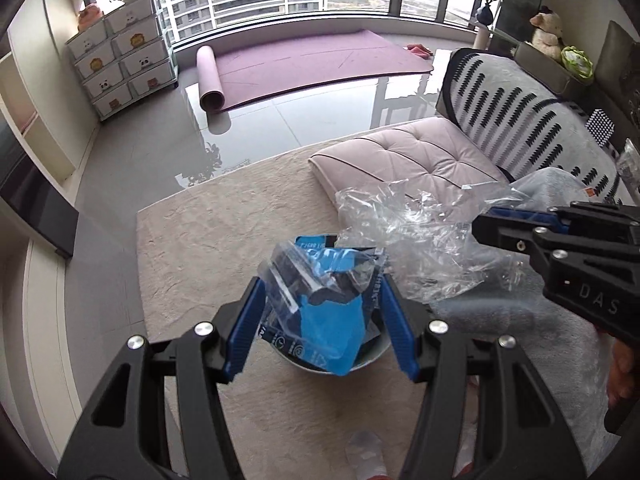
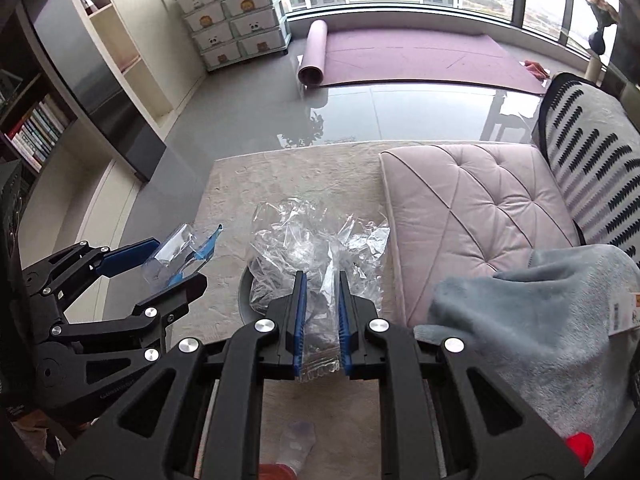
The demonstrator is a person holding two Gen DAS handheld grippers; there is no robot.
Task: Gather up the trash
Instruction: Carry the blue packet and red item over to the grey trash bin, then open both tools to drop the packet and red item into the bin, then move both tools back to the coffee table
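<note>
The left gripper (image 1: 320, 312) pinches a blue packet (image 1: 328, 300) directly above the bin (image 1: 372, 354) on the rug (image 1: 224, 240). The right gripper (image 2: 322, 308) is clamped on crumpled clear plastic (image 2: 312, 240), just right of the bin.

Blue-and-clear wrapper (image 1: 320, 300), pink cushion (image 1: 408, 160), purple mat (image 1: 320, 56)

Left wrist view: mounted behind the left gripper (image 1: 320, 320), aimed steeply down along its fingers, close over a beige rug (image 1: 208, 248).
Right wrist view: mounted behind the right gripper (image 2: 322, 320), likewise angled down.
Shared: rug, pink cushion (image 1: 412, 160), purple mat (image 2: 420, 52); each gripper is seen by the other camera.
</note>
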